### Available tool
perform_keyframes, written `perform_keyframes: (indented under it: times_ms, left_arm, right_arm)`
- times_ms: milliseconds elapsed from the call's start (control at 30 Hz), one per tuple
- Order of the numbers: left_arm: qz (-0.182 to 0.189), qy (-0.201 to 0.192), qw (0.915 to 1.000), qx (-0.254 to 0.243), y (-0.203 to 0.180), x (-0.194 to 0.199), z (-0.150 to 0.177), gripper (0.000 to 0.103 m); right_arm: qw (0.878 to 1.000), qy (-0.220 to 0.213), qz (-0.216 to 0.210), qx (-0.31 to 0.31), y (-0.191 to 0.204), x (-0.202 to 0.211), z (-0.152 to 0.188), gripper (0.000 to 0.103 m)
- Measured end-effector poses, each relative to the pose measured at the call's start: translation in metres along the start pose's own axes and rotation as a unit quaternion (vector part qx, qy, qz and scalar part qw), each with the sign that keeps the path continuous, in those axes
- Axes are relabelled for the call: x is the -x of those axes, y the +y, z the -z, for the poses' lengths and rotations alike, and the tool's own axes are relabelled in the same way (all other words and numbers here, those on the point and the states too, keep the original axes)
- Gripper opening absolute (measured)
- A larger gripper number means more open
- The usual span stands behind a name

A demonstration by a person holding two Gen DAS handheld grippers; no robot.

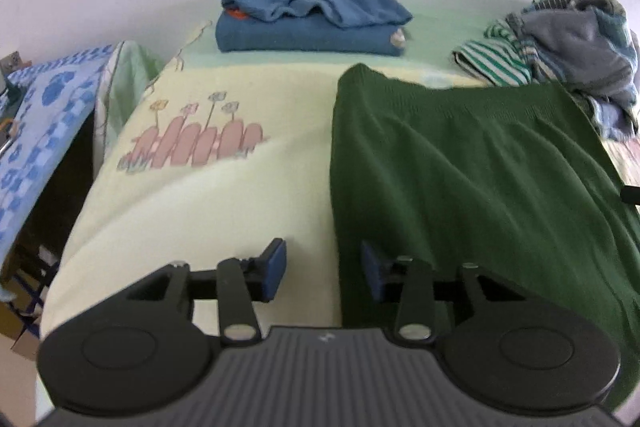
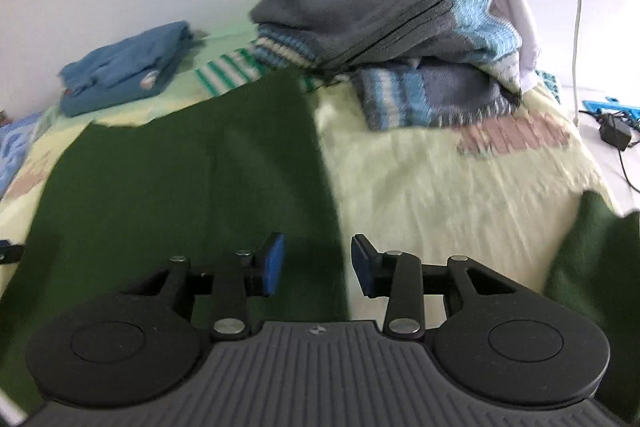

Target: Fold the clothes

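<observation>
Green garment (image 1: 460, 163) lies spread flat on bed (image 1: 224, 203). Left gripper (image 1: 324, 271) straddles its left edge, right gripper (image 2: 318, 265) its right edge; both jaws apart, nothing clamped. Risk: pinching the bedspread along with the knit, or one edge slipping, giving a crooked fold.

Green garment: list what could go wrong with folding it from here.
1. Both grippers are open, the left gripper straddling the left edge of the green garment and the right gripper straddling the right; closing too shallow could slip off the knit.
2. The garment's far edge touches the unfolded pile; lifting may drag the striped piece along.
3. A green flap lies apart at the right; it could get folded in crooked.
</observation>
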State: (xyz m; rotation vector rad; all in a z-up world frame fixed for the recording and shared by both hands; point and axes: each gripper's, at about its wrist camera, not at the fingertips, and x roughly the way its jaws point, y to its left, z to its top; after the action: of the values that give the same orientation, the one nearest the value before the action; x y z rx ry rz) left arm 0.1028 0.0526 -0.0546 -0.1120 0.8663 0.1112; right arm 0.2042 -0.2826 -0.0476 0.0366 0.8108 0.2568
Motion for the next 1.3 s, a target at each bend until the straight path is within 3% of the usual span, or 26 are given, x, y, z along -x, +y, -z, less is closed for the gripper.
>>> perform_keyframes:
  times_ms: [67,133,200,233,300,467,500,567,600,633,667,733,800,867,967,1033,1100,1300]
  left_arm:
    - [0.004,-0.005,1.0,-0.003,0.0,-0.005,-0.003,0.039]
    - [0.008,-0.01,0.9999,-0.005,0.0,-0.01,-0.006,0.026]
    - [0.027,-0.01,0.9996,-0.004,0.0,-0.011,-0.007,0.005]
    - [0.029,-0.01,0.9995,-0.004,0.001,-0.011,-0.007,0.005]
    - [0.033,-0.01,0.9994,-0.002,0.002,-0.012,-0.009,0.004]
    - [-0.008,-0.025,0.9985,-0.048,-0.001,-0.017,-0.014,0.006]
    - [-0.028,-0.029,0.9973,-0.061,-0.003,-0.019,-0.017,0.0]
    - [-0.053,-0.029,0.9951,-0.079,-0.004,-0.025,-0.025,0.0]
    - [-0.031,-0.024,0.997,-0.067,0.001,-0.027,-0.03,0.0]
    - [-0.009,-0.019,0.9982,-0.056,0.006,-0.028,-0.035,0.003]
    - [0.012,-0.015,0.9989,-0.044,0.01,-0.028,-0.04,0.011]
    - [0.024,-0.024,0.9988,-0.035,0.011,-0.03,-0.053,0.013]
    - [0.025,-0.027,0.9987,-0.036,0.006,-0.038,-0.064,0.049]
    - [0.033,-0.027,0.9985,-0.036,-0.002,-0.049,-0.073,0.054]
    - [0.038,-0.01,0.9985,-0.039,-0.013,-0.065,-0.08,0.041]
    - [0.022,-0.014,0.9986,-0.046,-0.017,-0.071,-0.081,0.022]
    - [0.005,-0.017,0.9984,-0.054,-0.022,-0.077,-0.082,0.018]
    - [-0.045,-0.049,0.9933,-0.094,-0.035,-0.087,-0.082,0.018]
  right_arm:
    - [1.0,0.001,0.0,-0.004,-0.002,-0.009,-0.005,0.027]
    - [1.0,0.006,-0.004,-0.008,-0.003,-0.014,-0.008,0.01]
    - [1.0,0.004,-0.005,-0.003,-0.003,-0.016,-0.011,0.006]
    - [1.0,0.001,-0.002,0.0,-0.004,-0.015,-0.011,0.006]
    - [1.0,-0.008,0.008,0.005,-0.006,-0.012,-0.012,0.005]
    - [1.0,-0.006,0.025,-0.003,-0.013,-0.017,-0.01,0.003]
    - [1.0,-0.008,0.026,0.004,-0.01,-0.018,-0.01,0.005]
    - [1.0,-0.005,0.013,0.007,-0.005,-0.018,-0.014,0.01]
    - [1.0,-0.01,0.007,0.001,-0.004,-0.017,-0.018,0.023]
    - [1.0,-0.017,0.0,-0.006,-0.004,-0.016,-0.022,0.035]
    - [1.0,-0.02,-0.003,-0.01,-0.003,-0.02,-0.028,0.039]
    - [1.0,-0.024,-0.008,-0.017,0.0,-0.031,-0.041,0.043]
    - [0.999,-0.029,-0.014,-0.024,0.002,-0.041,-0.054,0.043]
    - [0.999,-0.026,-0.017,-0.031,0.005,-0.054,-0.066,0.043]
    - [0.998,-0.026,-0.029,-0.05,0.006,-0.071,-0.077,0.042]
    - [0.997,-0.02,-0.045,-0.053,0.007,-0.079,-0.082,0.025]
    - [0.998,-0.016,-0.039,-0.043,0.011,-0.084,-0.086,0.006]
    - [0.999,-0.038,0.007,-0.031,0.006,-0.09,-0.089,0.003]
